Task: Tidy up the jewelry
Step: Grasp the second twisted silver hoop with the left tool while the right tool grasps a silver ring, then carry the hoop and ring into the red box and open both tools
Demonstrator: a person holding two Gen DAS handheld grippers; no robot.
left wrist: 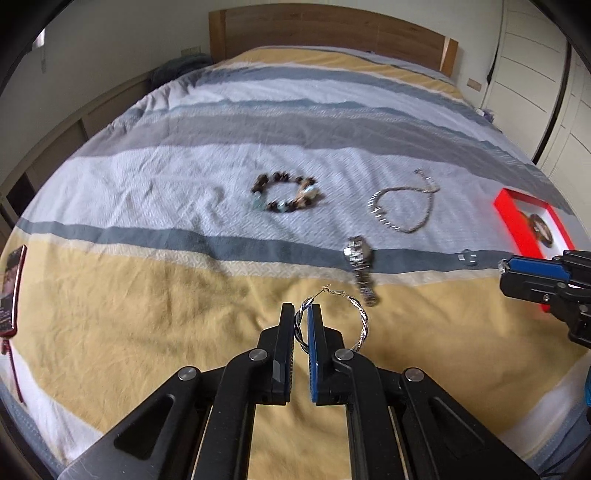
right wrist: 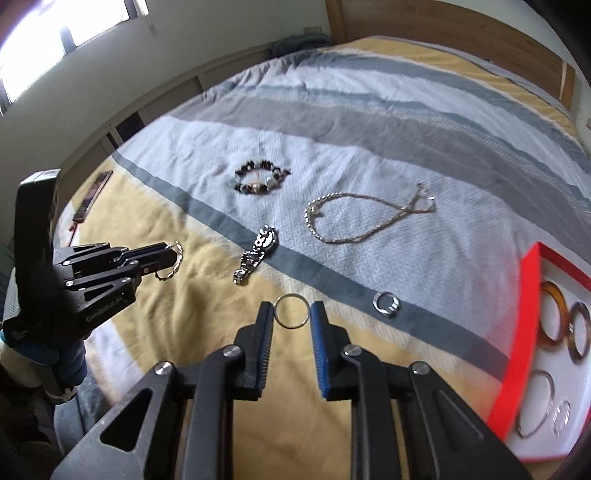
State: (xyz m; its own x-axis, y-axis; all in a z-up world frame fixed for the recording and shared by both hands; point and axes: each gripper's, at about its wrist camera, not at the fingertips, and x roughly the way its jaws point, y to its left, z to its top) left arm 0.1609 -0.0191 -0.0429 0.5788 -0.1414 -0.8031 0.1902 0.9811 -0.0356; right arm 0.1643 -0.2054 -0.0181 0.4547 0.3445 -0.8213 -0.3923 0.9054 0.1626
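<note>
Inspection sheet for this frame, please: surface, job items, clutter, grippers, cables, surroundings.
Surface: striped bedspread on a bed, wrinkled.
Job's things: beaded bracelet, chain necklace, wristwatch and chunky ring lie loose on the spread; red tray at right holds bangles and more rings.
Clutter: a dark, red-edged flat object near the left edge, too blurred to identify.
Grippers: left gripper shut on a twisted hoop earring; right gripper shut on a thin plain ring.
Cables: nothing seen.
Surroundings: wooden headboard, window, wardrobe doors.
</note>
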